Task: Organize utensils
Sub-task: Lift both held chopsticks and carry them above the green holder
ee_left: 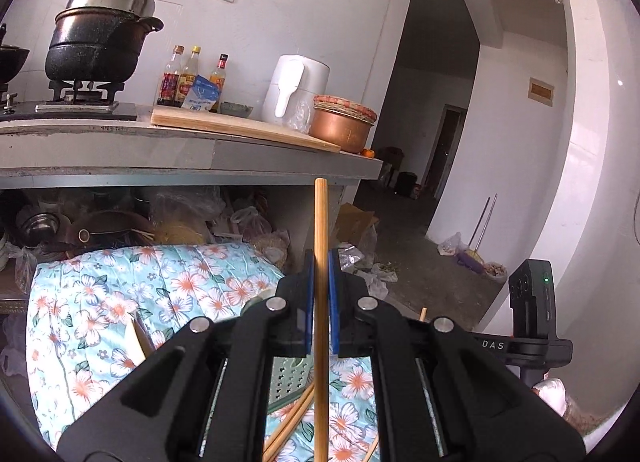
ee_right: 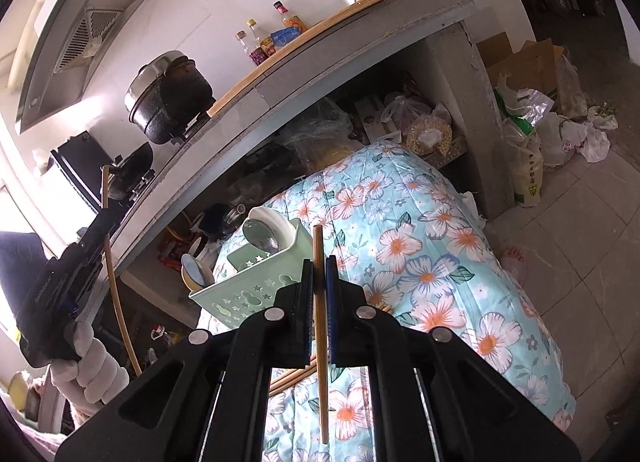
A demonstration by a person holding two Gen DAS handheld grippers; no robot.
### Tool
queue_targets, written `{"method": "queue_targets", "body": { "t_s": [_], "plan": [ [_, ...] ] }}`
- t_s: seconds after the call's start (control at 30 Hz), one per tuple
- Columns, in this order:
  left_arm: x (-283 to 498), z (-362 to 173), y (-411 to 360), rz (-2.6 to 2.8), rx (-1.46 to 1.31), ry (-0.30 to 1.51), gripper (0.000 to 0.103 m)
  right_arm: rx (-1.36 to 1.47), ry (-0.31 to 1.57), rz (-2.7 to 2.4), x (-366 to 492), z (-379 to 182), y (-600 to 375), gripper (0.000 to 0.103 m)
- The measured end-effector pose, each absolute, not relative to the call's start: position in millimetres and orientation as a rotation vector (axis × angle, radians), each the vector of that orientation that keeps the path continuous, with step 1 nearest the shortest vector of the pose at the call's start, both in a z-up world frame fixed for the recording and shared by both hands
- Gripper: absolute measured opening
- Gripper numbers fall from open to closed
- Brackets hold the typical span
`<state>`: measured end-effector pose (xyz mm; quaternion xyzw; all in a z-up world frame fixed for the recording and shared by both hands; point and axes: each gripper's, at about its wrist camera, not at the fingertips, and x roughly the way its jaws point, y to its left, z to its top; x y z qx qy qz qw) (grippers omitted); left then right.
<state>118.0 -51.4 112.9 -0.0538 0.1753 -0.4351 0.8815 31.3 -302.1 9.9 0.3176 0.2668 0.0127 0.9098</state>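
My left gripper (ee_left: 320, 262) is shut on a wooden chopstick (ee_left: 321, 221) that stands upright between its blue pads, raised above the floral cloth (ee_left: 120, 302). My right gripper (ee_right: 319, 270) is shut on a second wooden chopstick (ee_right: 319, 254), also upright. A pale green utensil caddy (ee_right: 256, 286) stands on the floral cloth (ee_right: 440, 246) just ahead and left of the right gripper; it holds a metal spoon (ee_right: 260, 236) and a wooden spoon (ee_right: 192, 270). More chopsticks (ee_left: 288, 426) lie on the cloth under the left gripper. The left gripper with its chopstick also shows in the right wrist view (ee_right: 105, 197).
A grey counter (ee_left: 280, 159) runs behind, with a black pot (ee_left: 96, 41), sauce bottles (ee_left: 192, 77), a white appliance (ee_left: 294, 87) and a copper bowl (ee_left: 342, 127). Bags and bowls fill the shelf below (ee_left: 120, 221). Bags and a cardboard box (ee_right: 528, 65) sit on the floor at right.
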Motion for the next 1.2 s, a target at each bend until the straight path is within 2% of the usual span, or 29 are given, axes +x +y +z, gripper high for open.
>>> {"method": "queue_targets", "body": {
  "t_s": [0.13,0.47,0.73,0.93,1.2],
  "plan": [
    [125.2,107.5,-50.7,-0.874,-0.111,0.400,0.006,0.660,0.558,0.026,32.3,8.5,-302.2,0.006],
    [141.3,50.2,-64.2,-0.827,-0.099,0.585,0.006,0.660,0.579,0.012,36.1,0.0,-301.2,0.006],
    [130.9,42.2,-69.5,-0.829,-0.047,0.565,0.006,0.656,0.581,0.006,35.8,-3.0,-302.7,0.006],
    [121.8,74.0,-55.7,-0.823,-0.060,0.461,0.006,0.651,0.575,0.025,35.9,-0.8,-303.4,0.006],
    [116.0,150.0,-24.2,-0.754,-0.110,0.188,0.006,0.631,0.524,0.100,45.3,26.1,-308.6,0.006]
  ]
}}
